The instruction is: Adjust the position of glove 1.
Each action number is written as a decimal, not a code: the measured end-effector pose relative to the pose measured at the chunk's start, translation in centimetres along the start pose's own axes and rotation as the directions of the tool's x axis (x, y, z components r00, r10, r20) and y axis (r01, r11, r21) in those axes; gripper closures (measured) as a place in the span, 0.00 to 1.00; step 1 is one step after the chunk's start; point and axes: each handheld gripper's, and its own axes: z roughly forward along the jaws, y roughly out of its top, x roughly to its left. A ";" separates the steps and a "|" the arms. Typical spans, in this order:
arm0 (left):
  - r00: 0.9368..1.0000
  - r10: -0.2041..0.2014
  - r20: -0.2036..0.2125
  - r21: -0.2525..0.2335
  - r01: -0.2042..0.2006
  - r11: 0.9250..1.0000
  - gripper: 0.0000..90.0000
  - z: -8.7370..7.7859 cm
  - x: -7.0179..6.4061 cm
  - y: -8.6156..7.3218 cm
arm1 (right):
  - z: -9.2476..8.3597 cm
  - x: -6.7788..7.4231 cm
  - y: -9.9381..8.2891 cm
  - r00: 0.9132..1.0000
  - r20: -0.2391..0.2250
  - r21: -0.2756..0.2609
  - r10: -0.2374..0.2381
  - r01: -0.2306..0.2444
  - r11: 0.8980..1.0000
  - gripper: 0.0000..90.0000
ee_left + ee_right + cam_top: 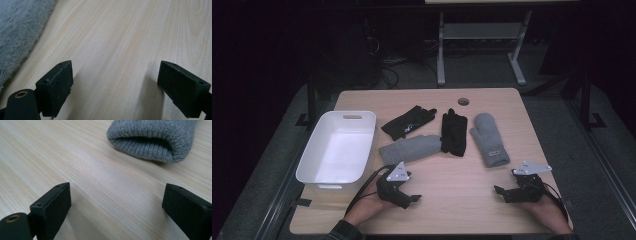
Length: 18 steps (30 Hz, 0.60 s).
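High view, left side: white rectangular plastic bin (pixel 337 150) sits at the left of the frame on the pale wooden table (pixel 462 195), nothing visible inside it.
Left gripper: left gripper (pixel 412 198) rests low at lower left of centre, jaws spread wide with bare wood between them, holding nothing.
Nearest mitten: fuzzy light grey mitten (pixel 410 148) lies flat just above that gripper, left of centre, near the bin's right wall.
Centre gloves: black glove with white marking (pixel 407 122) lies above the grey mitten; a second black fingered glove (pixel 454 132) lies beside it, touching the mitten's end.
Right mitten: grey knitted mitten with a small tag (pixel 489 139) lies right of centre, cuff toward the person.
Right gripper: right gripper (pixel 498 190) sits at lower right, jaws apart and empty.
Handling: the mittens look soft, light and limp; they should fold when lifted, so a pinch through the thick cuff seems safest.
Left gripper view: fuzzy pile (pixel 20 32) fills the upper left corner, texture unclear from above.
Right gripper view: knitted cuff's open mouth (pixel 150 143) at upper right, ribbing plain.
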 end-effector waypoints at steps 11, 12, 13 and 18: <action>1.000 0.004 -0.002 0.000 -0.004 1.000 0.14 0.2 0.2 0.1 | -0.4 0.0 0.6 1.000 -0.017 0.055 -0.011 0.012 0.998 0.20; 1.000 0.004 -0.002 0.000 -0.004 1.000 0.14 0.2 0.2 0.1 | -0.5 -0.1 0.7 1.000 -0.021 0.064 -0.020 0.021 0.998 0.21; 1.000 0.004 -0.002 0.000 -0.004 1.000 0.14 0.2 0.2 0.1 | -0.6 -0.3 0.8 1.000 -0.016 0.071 -0.021 0.022 0.997 0.21; 1.000 0.004 -0.002 0.000 -0.004 1.000 0.14 0.2 0.2 0.1 | -1.3 -1.0 1.2 1.000 0.019 0.044 -0.007 0.006 0.999 0.31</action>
